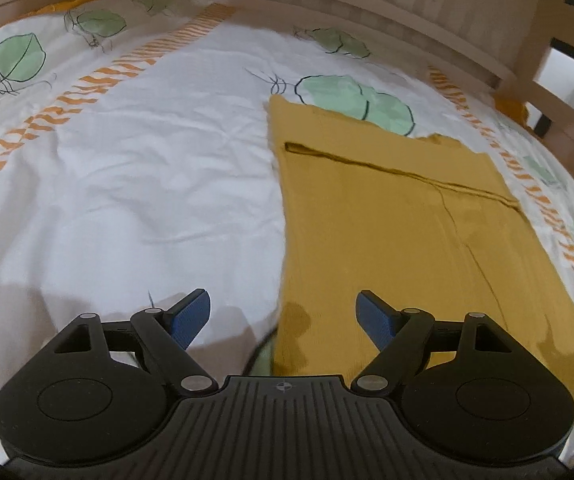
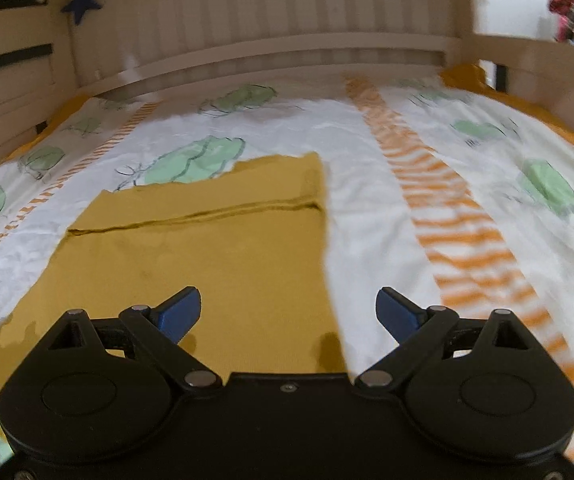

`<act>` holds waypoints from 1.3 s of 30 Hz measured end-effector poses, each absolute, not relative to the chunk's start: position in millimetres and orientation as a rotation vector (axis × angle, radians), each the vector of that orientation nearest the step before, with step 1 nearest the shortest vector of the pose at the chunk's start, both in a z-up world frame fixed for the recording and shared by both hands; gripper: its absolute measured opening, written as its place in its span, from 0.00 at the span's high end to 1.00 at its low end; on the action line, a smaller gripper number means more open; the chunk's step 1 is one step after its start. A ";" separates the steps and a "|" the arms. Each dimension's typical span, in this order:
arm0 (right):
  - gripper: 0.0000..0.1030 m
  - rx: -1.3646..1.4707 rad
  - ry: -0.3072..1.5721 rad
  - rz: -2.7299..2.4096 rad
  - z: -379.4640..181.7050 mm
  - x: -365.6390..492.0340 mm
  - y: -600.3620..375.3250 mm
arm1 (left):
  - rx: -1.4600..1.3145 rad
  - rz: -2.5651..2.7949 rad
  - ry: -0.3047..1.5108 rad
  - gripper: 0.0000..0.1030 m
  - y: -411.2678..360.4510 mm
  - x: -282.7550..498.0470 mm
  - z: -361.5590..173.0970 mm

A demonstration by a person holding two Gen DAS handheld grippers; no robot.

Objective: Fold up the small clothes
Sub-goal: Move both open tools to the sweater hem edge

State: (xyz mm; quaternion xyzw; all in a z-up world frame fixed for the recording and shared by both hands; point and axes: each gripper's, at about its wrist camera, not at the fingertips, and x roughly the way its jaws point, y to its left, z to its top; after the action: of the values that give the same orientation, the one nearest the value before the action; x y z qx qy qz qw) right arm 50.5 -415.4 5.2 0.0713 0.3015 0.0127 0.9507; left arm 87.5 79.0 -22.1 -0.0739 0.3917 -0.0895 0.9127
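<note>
A: Mustard garment (image 1: pixel 399 240), 1 piece, lies flat on the leaf-print bedsheet (image 1: pixel 135 168) inside a pale wooden bed frame (image 2: pixel 271 52). How far along does the folding look?

B: Partly done, by the look of it. Its sides run straight and narrow, and 1 crosswise fold line (image 2: pixel 207 216) shows near the far end, so the long edges appear already turned in. The near end seems not yet brought up to the far end; that looks like the step left.

A: And the tools?

B: 2 grippers are in view, 1 per camera. Left gripper (image 1: pixel 283 314) has its blue pads spread wide, nothing between them, straddling the garment's left edge. Right gripper (image 2: pixel 289 314) is equally spread and empty, straddling the garment's right edge.

A: Touching the cloth?

B: Contact cannot be told from either view; both appear to hang just above the near end.

A: Anything else to count?

B: 1 dark blue star (image 2: pixel 81 2) hangs on the frame. No second garment shows on the sheet.
</note>
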 end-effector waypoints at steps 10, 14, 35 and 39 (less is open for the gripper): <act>0.07 0.280 0.672 -0.012 -8.0 11.1 -439.1 | -0.177 -0.214 0.821 0.23 75.9 47.7 -33.8; 0.07 0.343 0.728 0.014 -17.2 6.8 -440.9 | -0.183 -0.217 0.826 0.23 75.7 33.8 -35.9; 0.00 0.395 0.866 0.064 -41.0 9.6 -425.1 | -0.197 -0.269 0.874 0.28 66.6 14.8 -43.7; 0.00 0.402 0.872 0.068 -42.1 10.0 -425.0 | -0.204 -0.280 0.879 0.37 64.5 15.4 -45.7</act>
State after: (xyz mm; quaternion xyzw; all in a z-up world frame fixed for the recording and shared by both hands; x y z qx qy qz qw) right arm 10.0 -425.0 -42.1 0.1936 0.4192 0.0328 0.8864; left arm 15.4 64.5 -45.7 -0.0984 0.4233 -0.1350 0.8905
